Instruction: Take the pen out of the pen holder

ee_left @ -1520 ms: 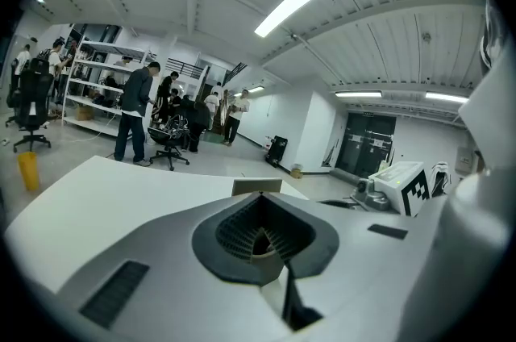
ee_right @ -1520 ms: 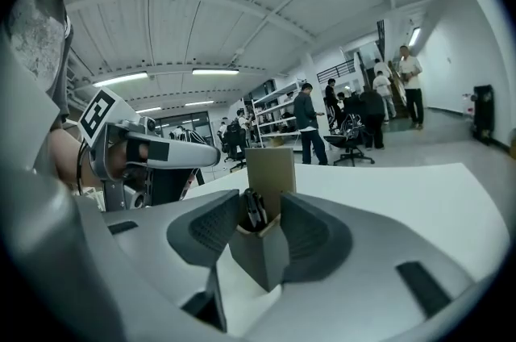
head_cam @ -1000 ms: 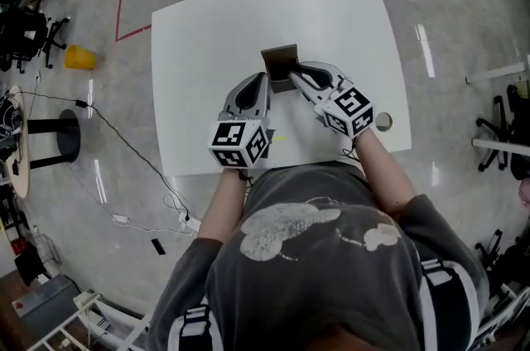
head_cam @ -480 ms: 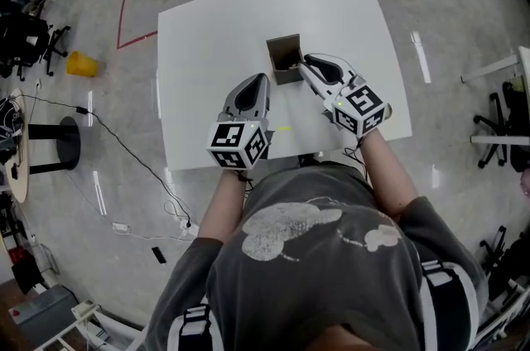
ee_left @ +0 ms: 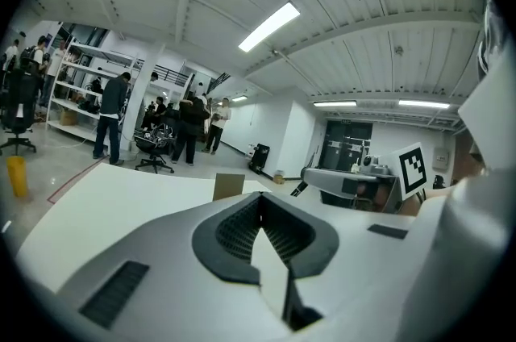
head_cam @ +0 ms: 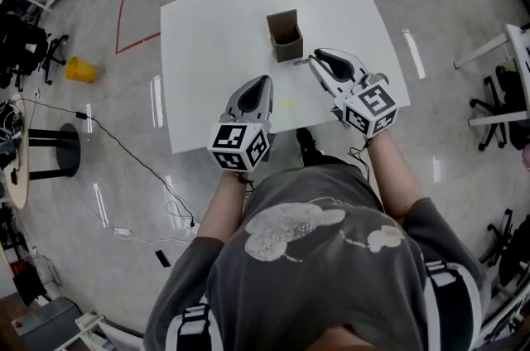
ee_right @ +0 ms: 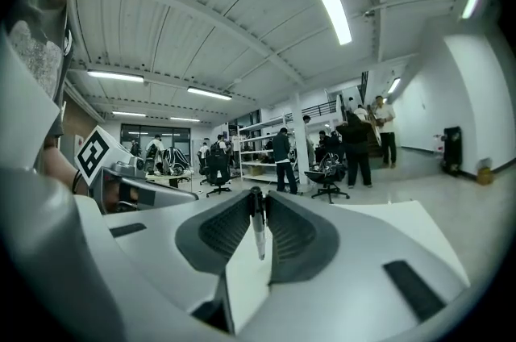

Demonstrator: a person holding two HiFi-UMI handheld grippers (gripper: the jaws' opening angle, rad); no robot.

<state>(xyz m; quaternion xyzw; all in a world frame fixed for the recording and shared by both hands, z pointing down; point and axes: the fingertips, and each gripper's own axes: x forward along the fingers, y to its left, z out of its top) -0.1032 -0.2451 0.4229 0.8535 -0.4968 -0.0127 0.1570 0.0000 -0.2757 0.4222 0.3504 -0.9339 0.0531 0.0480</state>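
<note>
A brown cardboard pen holder [head_cam: 284,35] stands upright at the far middle of the white table [head_cam: 207,35]; the left gripper view shows it small beyond the jaws [ee_left: 228,186]. My right gripper [head_cam: 315,56] is to the holder's right and nearer the person, clear of it. In the right gripper view its jaws [ee_right: 256,198] are shut on a slim white pen [ee_right: 257,234], which hangs tip down between them. My left gripper [head_cam: 264,81] hovers in front of the holder, over the table's near part, shut with nothing in it [ee_left: 260,199].
A small yellow mark [head_cam: 286,102] lies on the table between the grippers. Around the table the floor holds a yellow bin [head_cam: 80,68], cables [head_cam: 124,144] and office chairs [head_cam: 29,39]. People stand by shelves far off [ee_right: 282,159].
Both grippers have drawn back from the pen holder toward the person and risen. The right one, earlier at the holder's mouth, is now clear of it with the pen.
</note>
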